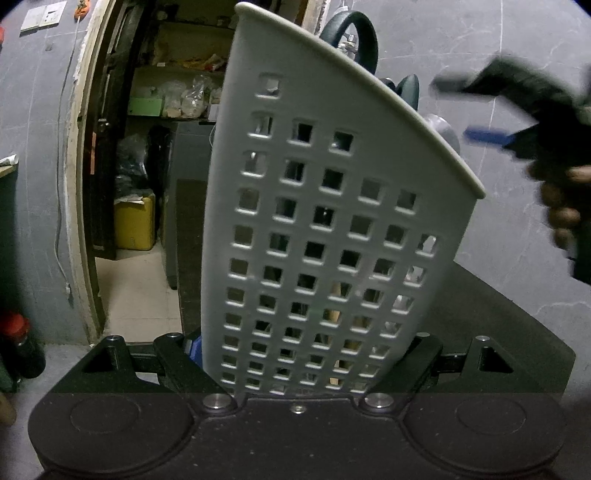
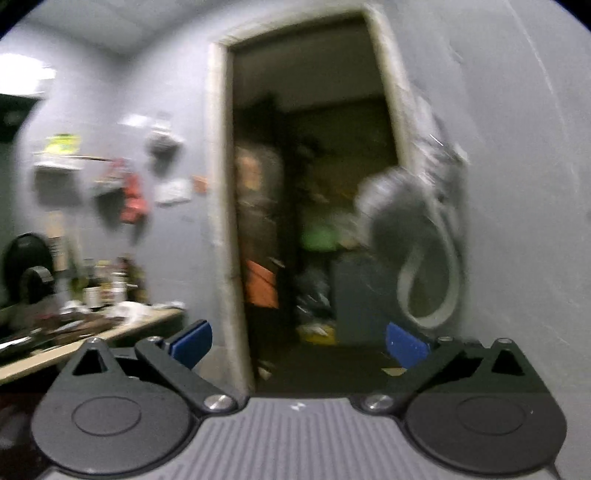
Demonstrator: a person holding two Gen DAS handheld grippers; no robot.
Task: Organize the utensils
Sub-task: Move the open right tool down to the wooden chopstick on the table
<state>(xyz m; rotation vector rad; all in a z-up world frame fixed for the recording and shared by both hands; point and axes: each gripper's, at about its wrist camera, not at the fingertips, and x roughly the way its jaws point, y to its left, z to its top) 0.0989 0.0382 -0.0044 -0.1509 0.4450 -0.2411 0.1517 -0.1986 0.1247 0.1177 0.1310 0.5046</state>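
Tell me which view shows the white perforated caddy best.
The left wrist view: the caddy fills the frame, held between the left gripper's fingers, with utensil handles above its rim. The right wrist view shows only a blurred doorway, no caddy.

Between the black fingers (image 1: 177, 360) of the left gripper (image 1: 295, 354) stands a pale grey utensil holder (image 1: 314, 206) patterned with rows of square holes. Dark teal handles (image 1: 364, 35) rise behind its rim. The right gripper (image 2: 297, 341) has blue pads (image 2: 192, 341) on black fingers.
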